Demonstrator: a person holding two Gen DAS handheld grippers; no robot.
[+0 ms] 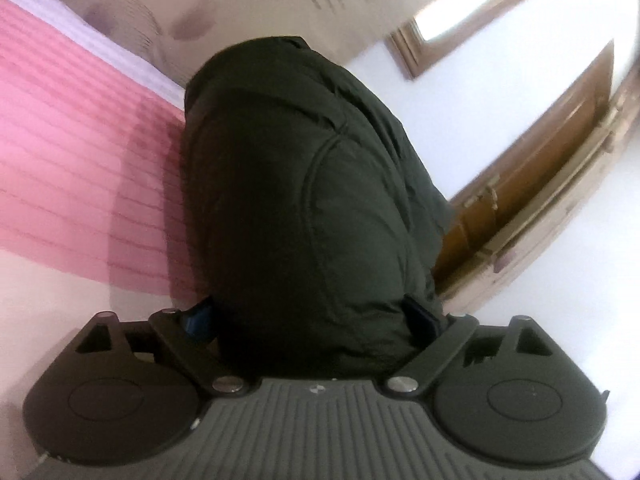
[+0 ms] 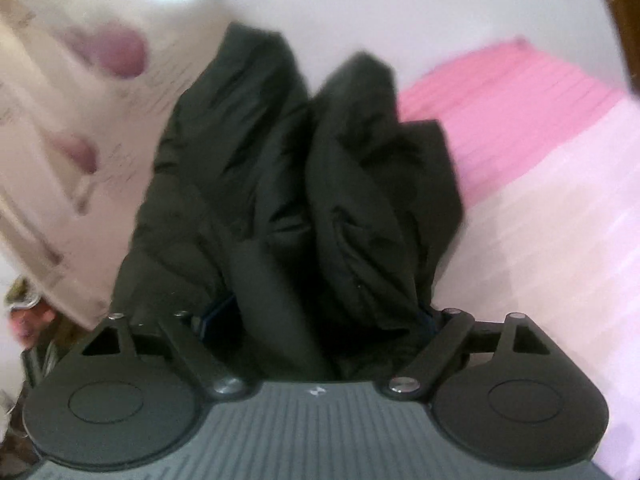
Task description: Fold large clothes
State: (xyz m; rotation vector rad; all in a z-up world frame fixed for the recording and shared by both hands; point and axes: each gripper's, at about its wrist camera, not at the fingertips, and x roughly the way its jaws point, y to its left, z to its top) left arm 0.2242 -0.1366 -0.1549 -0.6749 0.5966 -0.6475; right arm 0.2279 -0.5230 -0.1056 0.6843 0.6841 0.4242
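Left wrist view: the left gripper (image 1: 312, 320) stands wide, a bulging fold of the dark jacket (image 1: 304, 200) filling the gap between its blue pads (image 1: 198, 320); whether they press on it I cannot tell. Pink striped bedding (image 1: 72, 160) lies bare to the left, a white wall (image 1: 460, 112) and wooden door (image 1: 560, 152) to the right.

Right wrist view: the right gripper (image 2: 316, 320) is equally wide, two bunched jacket folds between its jaws, grip unclear. Open pink bedding runs right; a patterned curtain (image 2: 60, 140) hangs left.
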